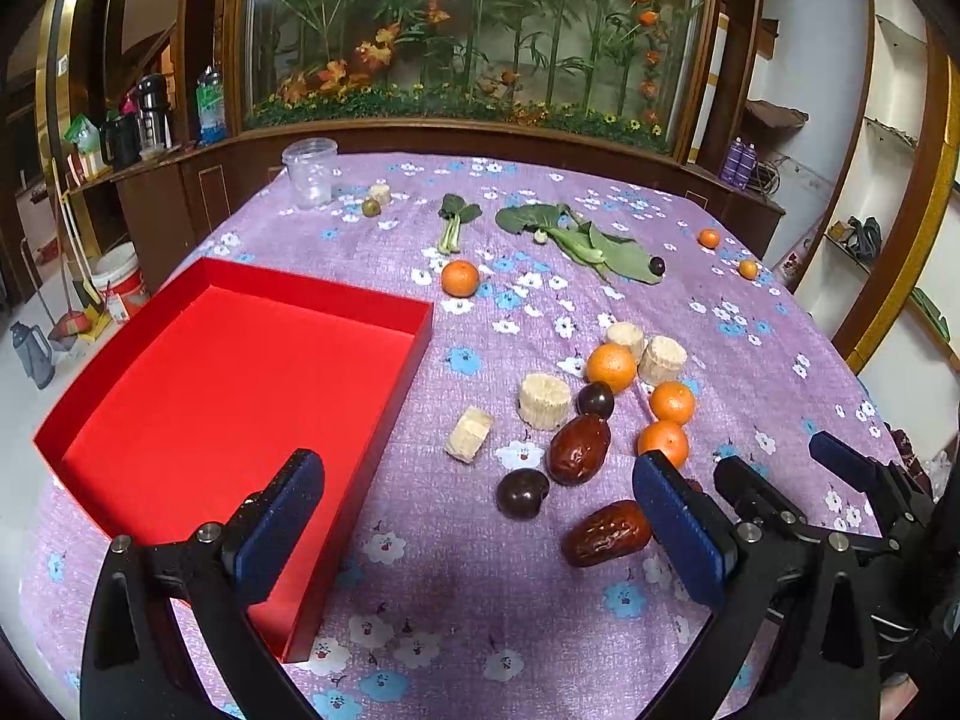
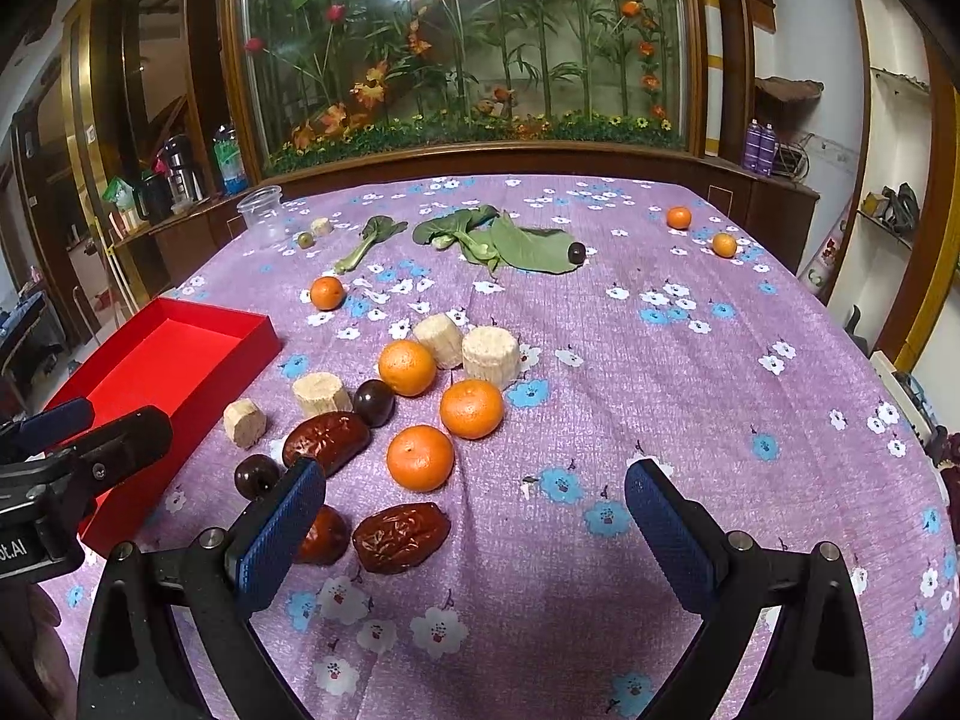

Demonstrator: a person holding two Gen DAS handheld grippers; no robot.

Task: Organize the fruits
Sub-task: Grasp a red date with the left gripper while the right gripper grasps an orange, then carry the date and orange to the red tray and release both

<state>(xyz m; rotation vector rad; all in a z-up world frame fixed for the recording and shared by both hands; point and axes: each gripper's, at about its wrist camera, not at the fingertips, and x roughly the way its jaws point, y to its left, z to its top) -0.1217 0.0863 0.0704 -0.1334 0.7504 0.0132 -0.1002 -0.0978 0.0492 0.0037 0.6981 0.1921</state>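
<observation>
Both hand-held grippers released: left (image 1: 480,540), right (image 2: 474,534). Box (image 1: 240,372) empty. Advise right straddle nearest date (image 2: 401,537) lengthwise, clench gently.

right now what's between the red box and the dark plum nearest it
Only bare purple floral cloth lies between the red box and the dark plum; no fruit sits in that stretch, as the left wrist view shows best.

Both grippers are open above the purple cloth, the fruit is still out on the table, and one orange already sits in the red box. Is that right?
Not quite. The red box holds nothing; the left wrist view shows its floor bare. All the oranges, such as this one, lie on the cloth. The left gripper and right gripper are indeed open.
</observation>
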